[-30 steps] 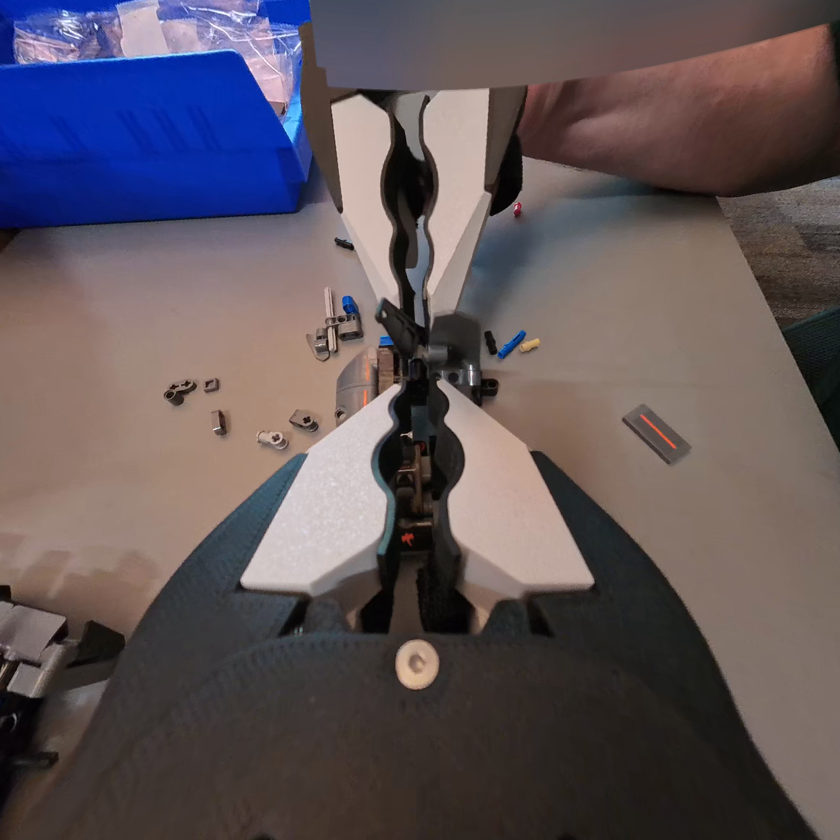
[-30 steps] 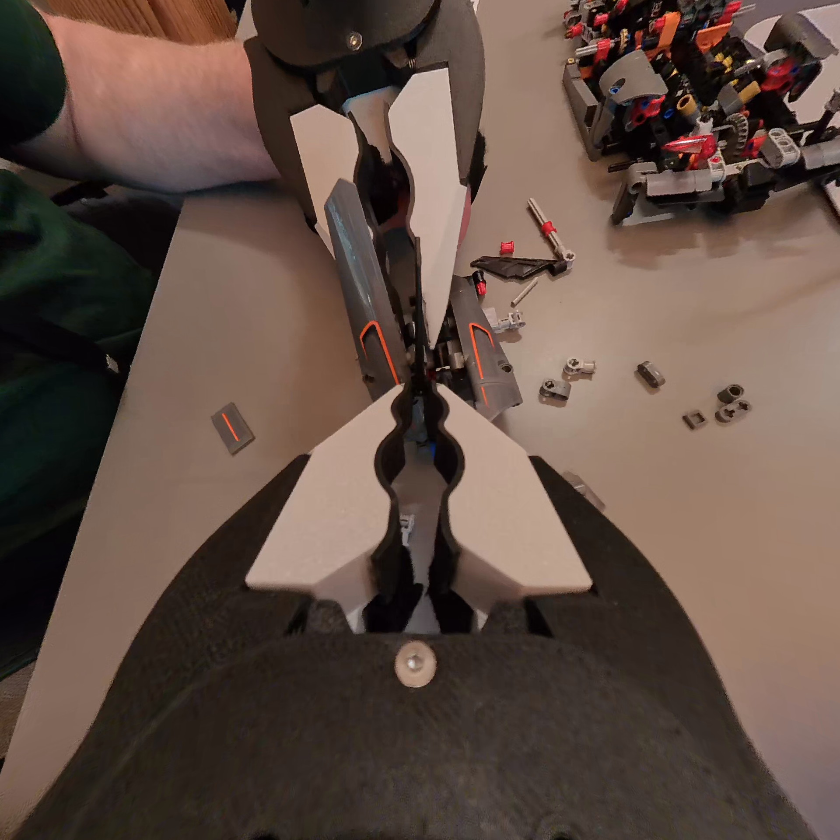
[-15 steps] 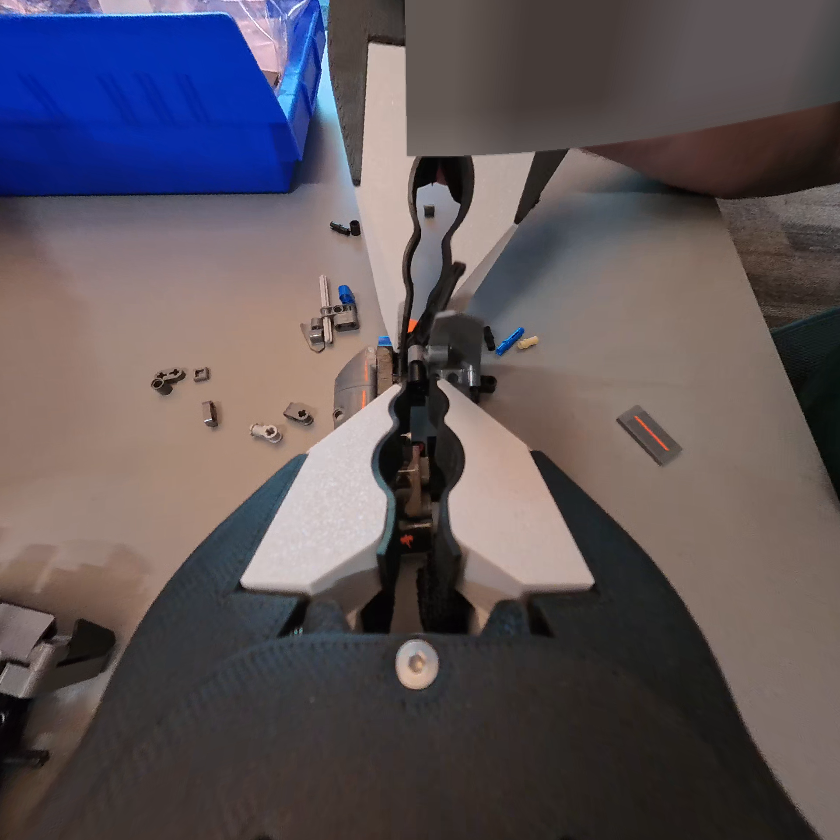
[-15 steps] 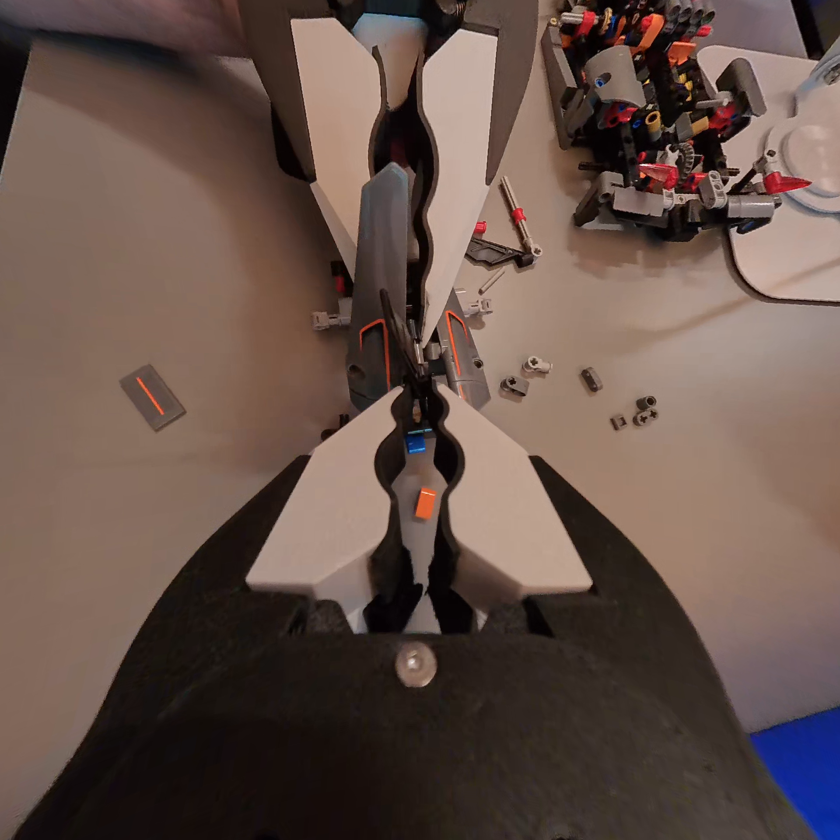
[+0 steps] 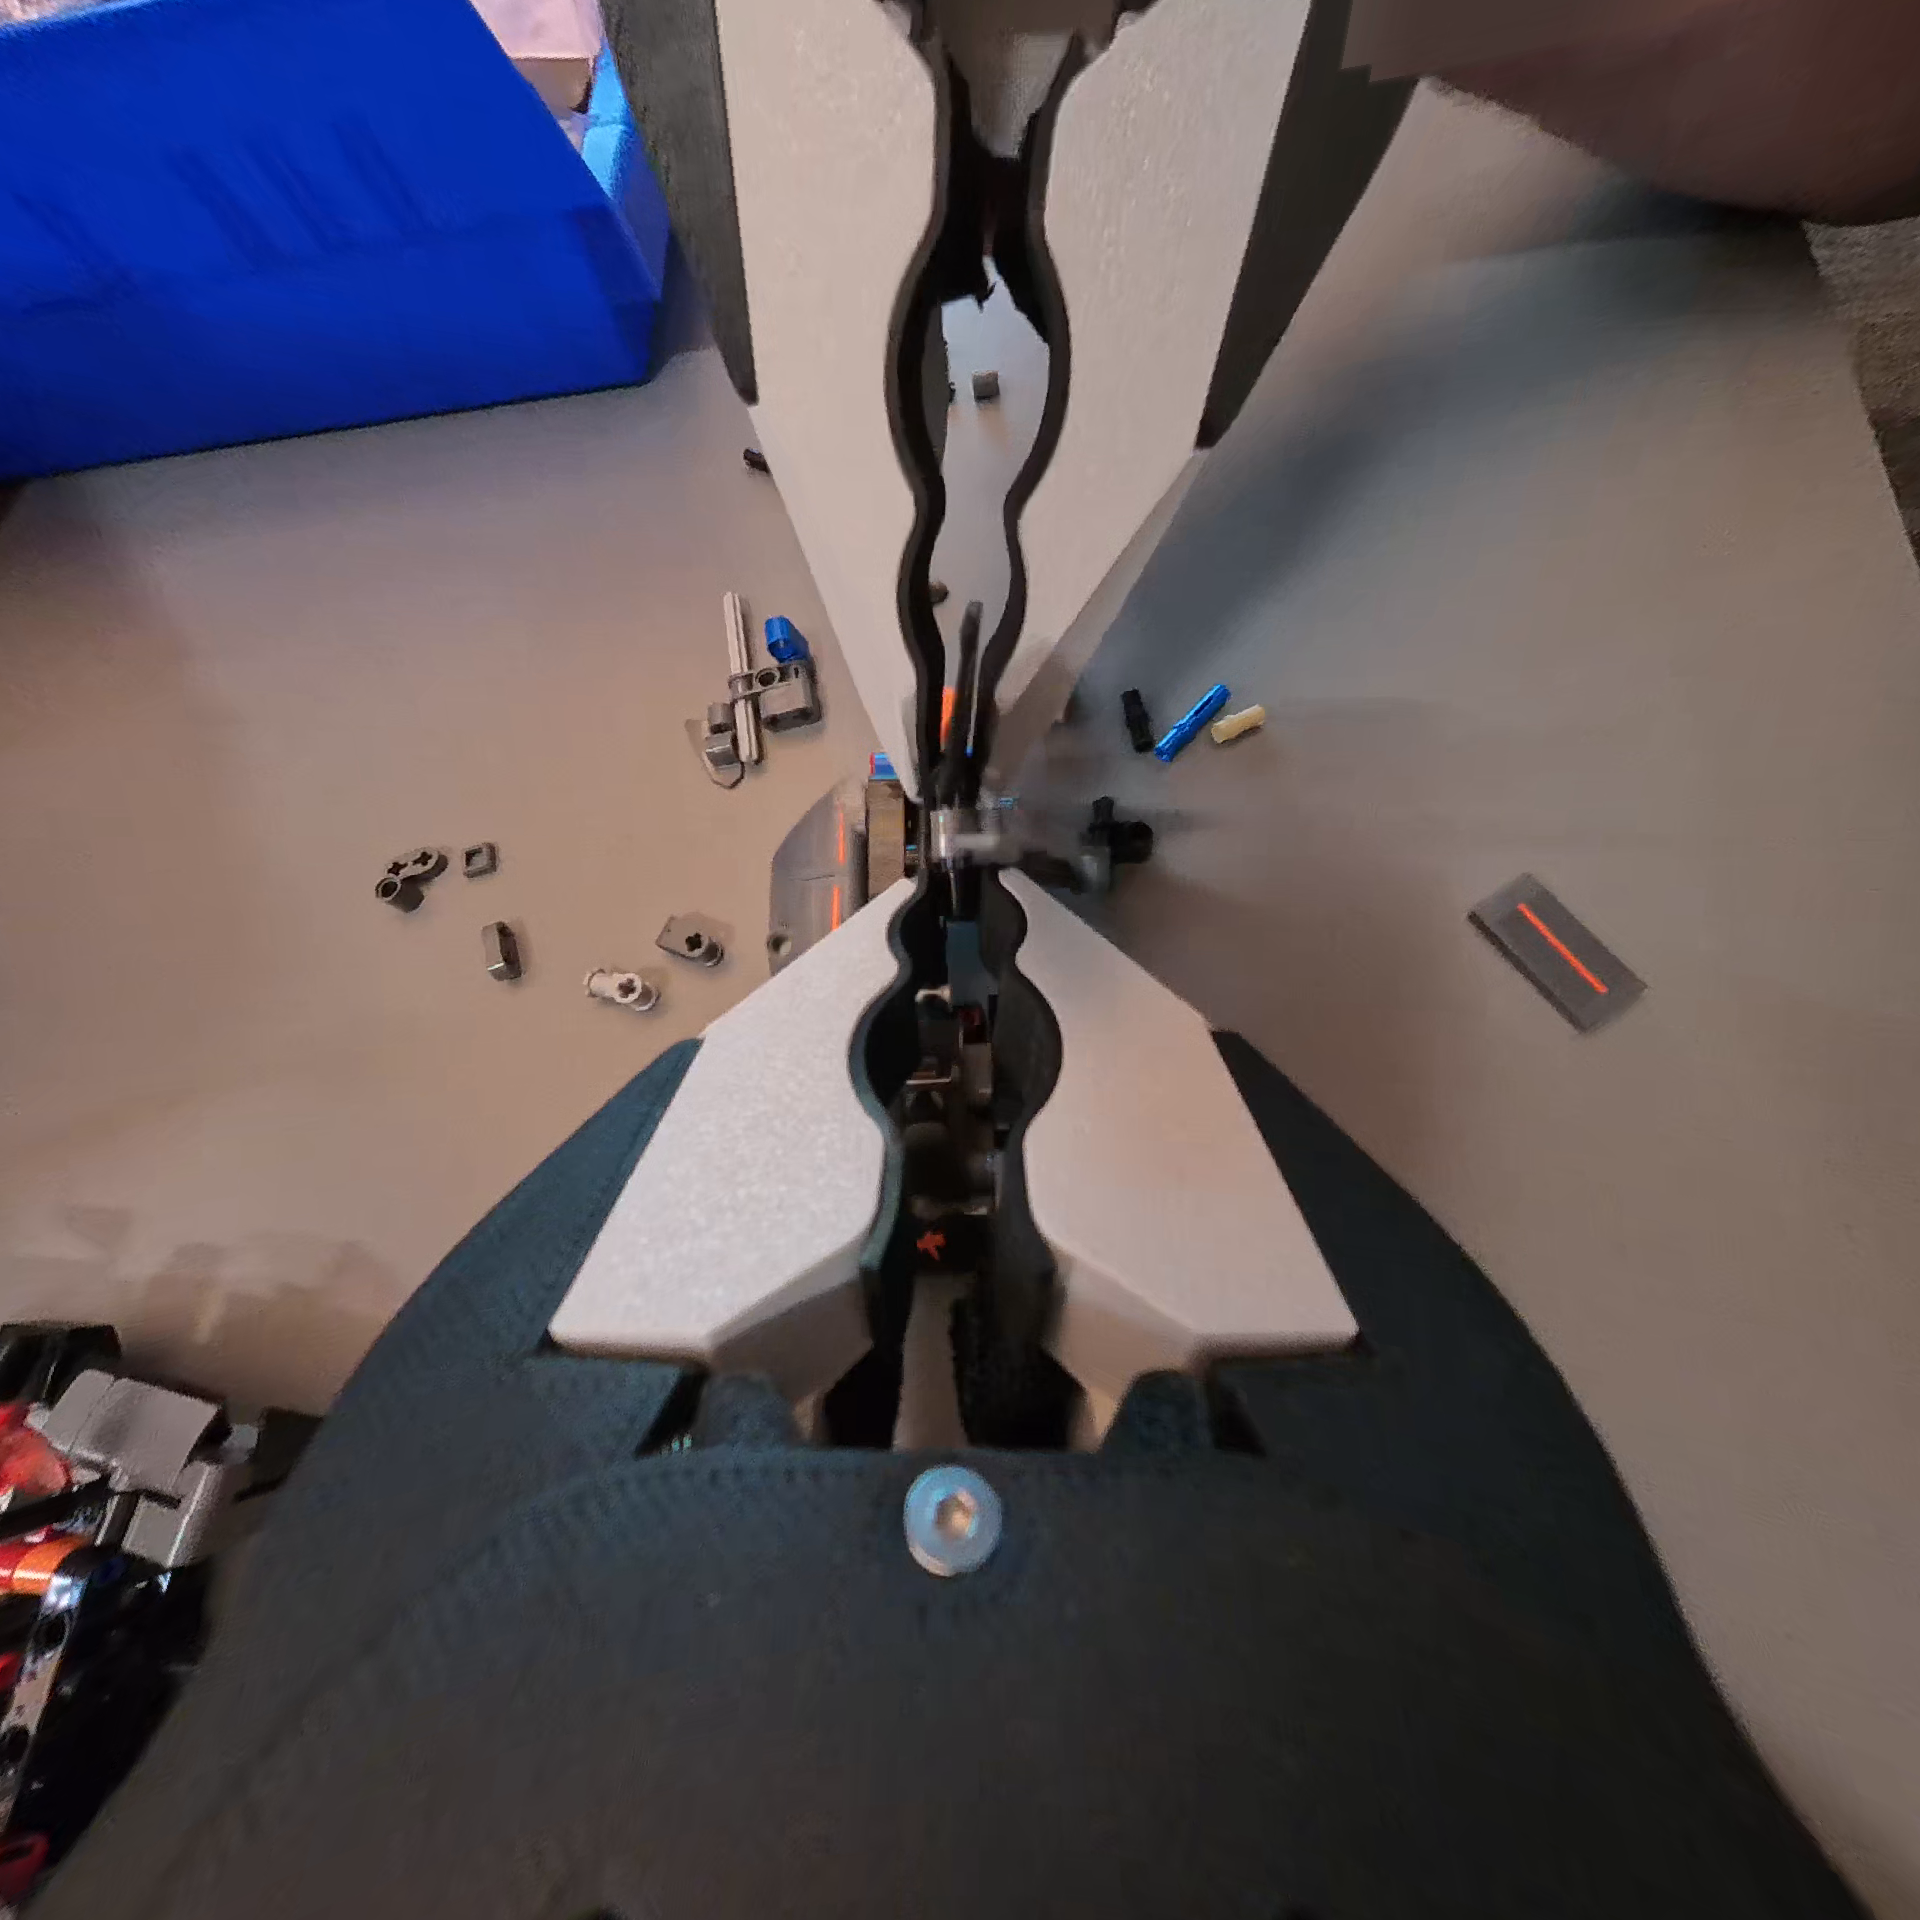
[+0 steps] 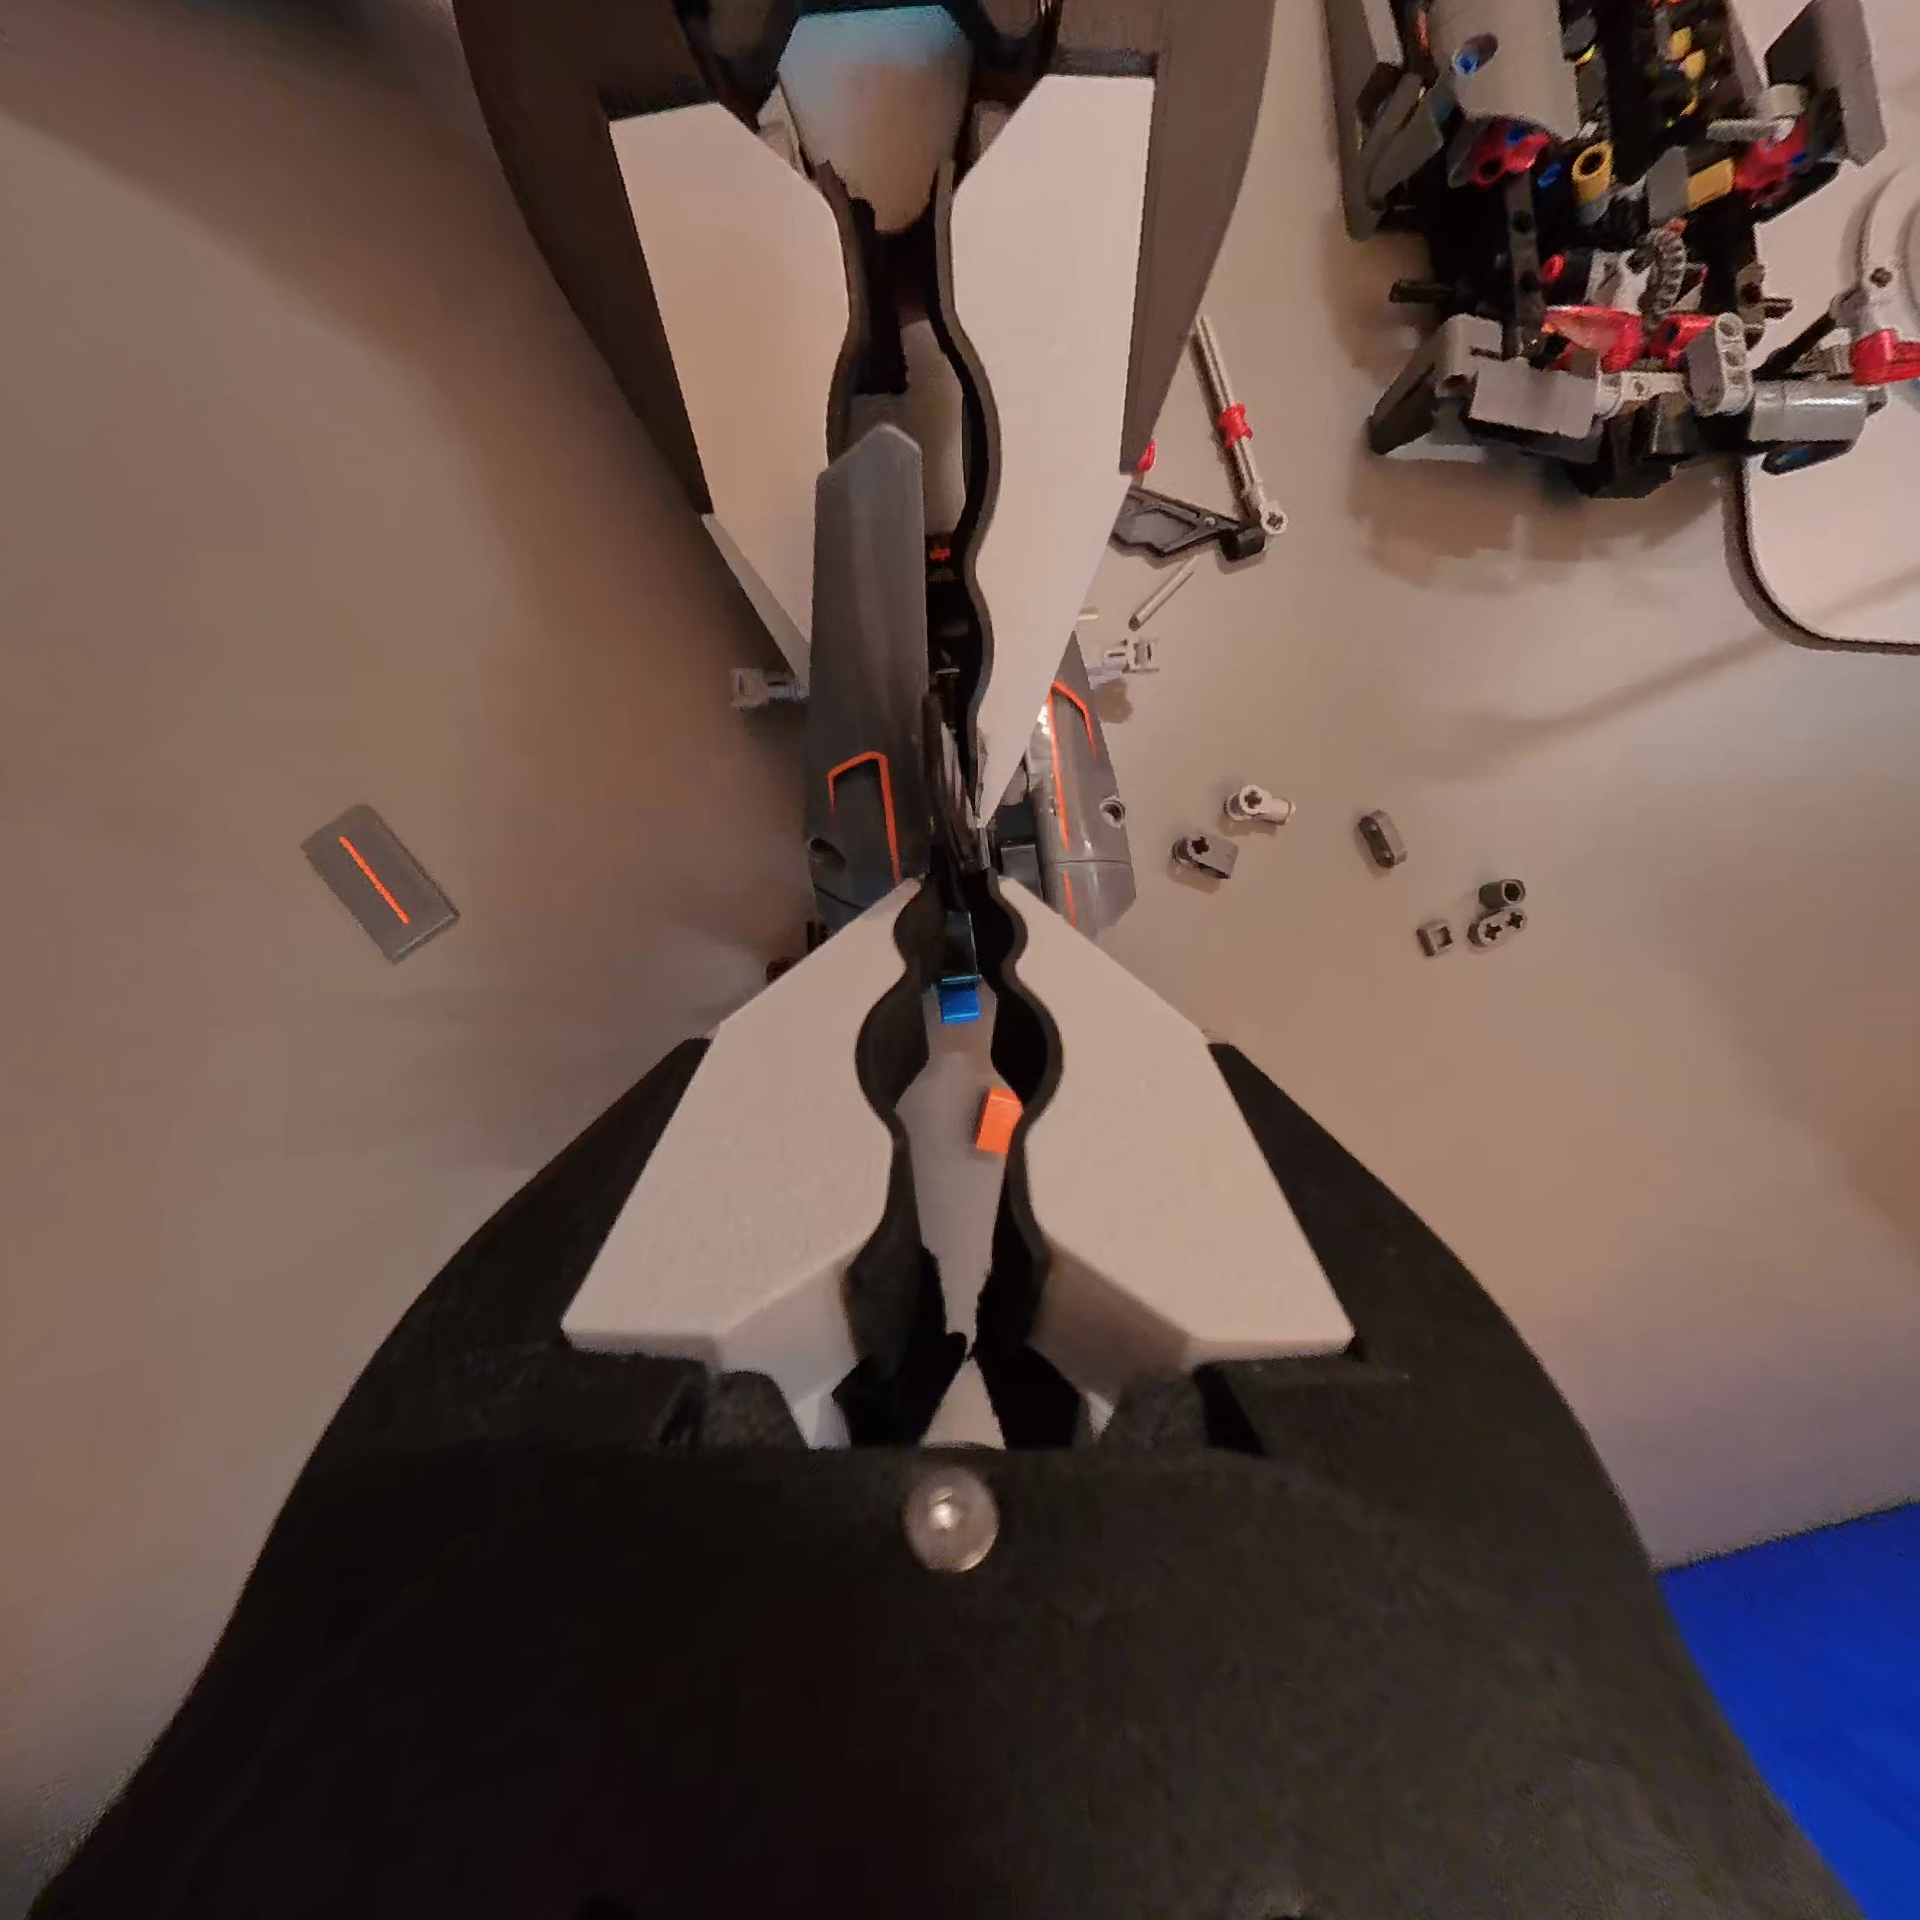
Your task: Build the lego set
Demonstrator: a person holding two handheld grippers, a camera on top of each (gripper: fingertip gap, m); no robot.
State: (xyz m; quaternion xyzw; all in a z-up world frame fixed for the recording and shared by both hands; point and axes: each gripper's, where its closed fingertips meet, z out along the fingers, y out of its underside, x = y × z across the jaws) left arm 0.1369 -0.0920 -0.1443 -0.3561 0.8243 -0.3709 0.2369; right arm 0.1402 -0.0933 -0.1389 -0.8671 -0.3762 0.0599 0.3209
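A: Left gripper [image 5: 954, 883], how set?

B: Nearly closed, clamped on the grey sub-assembly [image 6: 868, 665] with orange-trimmed panels. Held above the middle of the table [image 5: 312, 1091], long dark-grey panel lying between the two fingers and running back toward the palm in the right wrist view.

A: And the right gripper [image 6: 961, 883]?

B: Also pinched almost together, tips gripping a thin black piece [image 5: 966, 665] standing upright between them. Meeting the left gripper tip to tip, right at the front end of the sub-assembly. Blue bit [image 6: 957, 1003] and small orange bit [image 6: 995, 1120] visible in the gap behind the right fingertips; whether attached to the black piece, cannot tell.

A: Black piece seated on the sub-assembly?

B: Touching it at the tips, apparently; joint itself blurred, so cannot say.

A: Elsewhere on the table?

B: Loose grey connectors [image 5: 499, 914] scattered toward the left in the left wrist view. Blue pin [image 5: 1191, 722], black pin and cream pin together to the right of the grippers. Flat grey tile with an orange stripe [image 5: 1555, 948] nearer the right edge. Blue bin [image 5: 312, 229] at the far left corner. Large part-built model [image 6: 1621, 260], black, grey and red, toward the far right in the right wrist view.
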